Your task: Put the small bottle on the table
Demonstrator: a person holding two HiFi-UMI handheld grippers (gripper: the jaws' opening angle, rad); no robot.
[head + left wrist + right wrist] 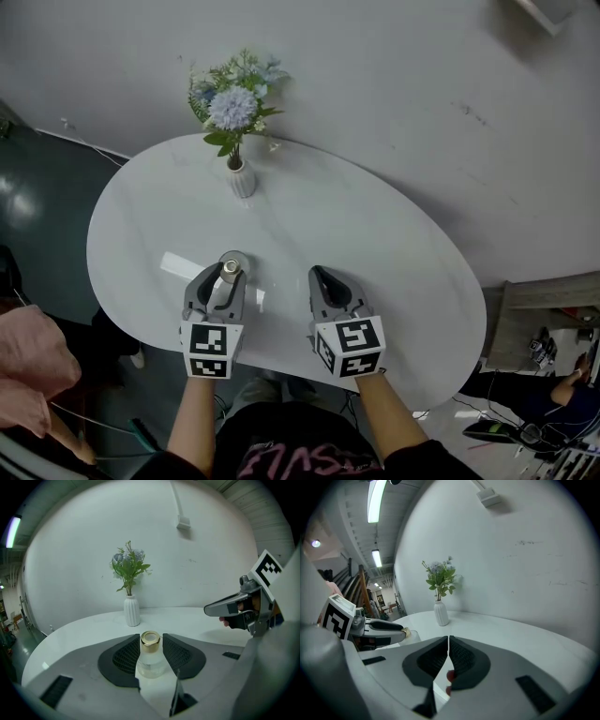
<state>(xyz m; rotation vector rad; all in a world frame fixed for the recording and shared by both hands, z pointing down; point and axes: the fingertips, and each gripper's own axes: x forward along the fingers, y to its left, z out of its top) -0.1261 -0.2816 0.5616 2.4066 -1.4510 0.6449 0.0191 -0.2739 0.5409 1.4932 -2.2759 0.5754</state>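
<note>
Clasped bottle [151, 660] upright between left gripper [225, 277] jaws at near left of table [375, 244], on or just above it, likely for a steady set-down; parked right gripper [319, 275], jaws pressed together and empty, alongside, clear.

1. Open: counter [403, 253] bare right of and beyond the right claw [320, 275].
2. Obstacle: vase of flowers [242, 175] at far edge, ahead of left claw [228, 274], well apart.
3. Left claw's jaws filled by bottle [151, 657].
</note>
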